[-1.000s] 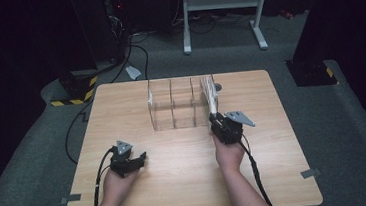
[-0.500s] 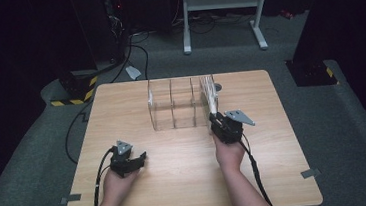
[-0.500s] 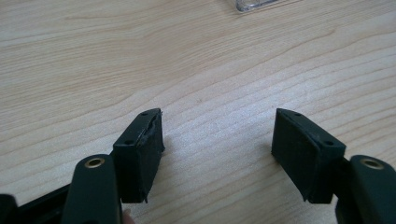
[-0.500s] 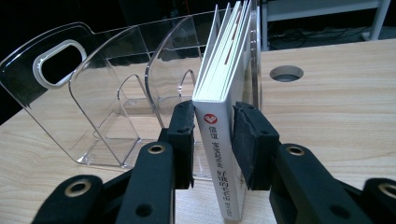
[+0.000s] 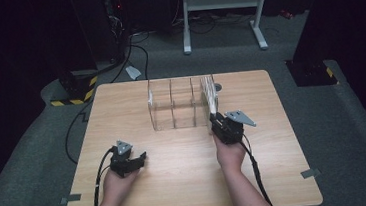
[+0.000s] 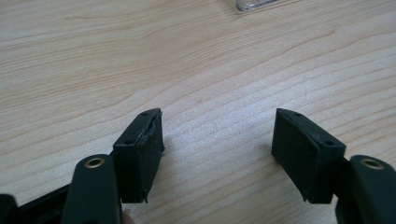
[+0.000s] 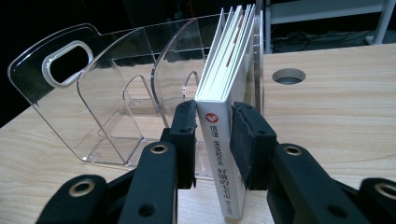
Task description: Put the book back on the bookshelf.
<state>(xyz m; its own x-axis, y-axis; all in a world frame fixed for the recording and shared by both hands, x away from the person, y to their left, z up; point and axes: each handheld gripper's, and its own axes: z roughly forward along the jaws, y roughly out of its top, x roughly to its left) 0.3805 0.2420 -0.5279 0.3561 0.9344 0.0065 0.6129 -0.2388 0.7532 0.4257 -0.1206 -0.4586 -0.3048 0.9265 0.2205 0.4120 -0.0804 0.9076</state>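
A clear acrylic rack (image 5: 173,104) with several compartments stands at the back middle of the wooden table (image 5: 178,183). A white book (image 5: 211,93) stands upright in its rightmost compartment. My right gripper (image 5: 221,124) is shut on the book's spine (image 7: 219,154), one pad on each cover, and its jaws have just closed a little further on it. In the right gripper view the rack (image 7: 107,93) spreads to the left of the book (image 7: 224,70). My left gripper (image 5: 138,159) rests on the table at the front left, open, with bare wood between its jaws (image 6: 217,135).
A round hole (image 7: 288,76) is cut in the table just right of the rack. Beyond the far edge are cables, a yellow-and-black striped block (image 5: 77,92) and a metal stand (image 5: 222,1) on grey floor. Bare wood lies between the two hands.
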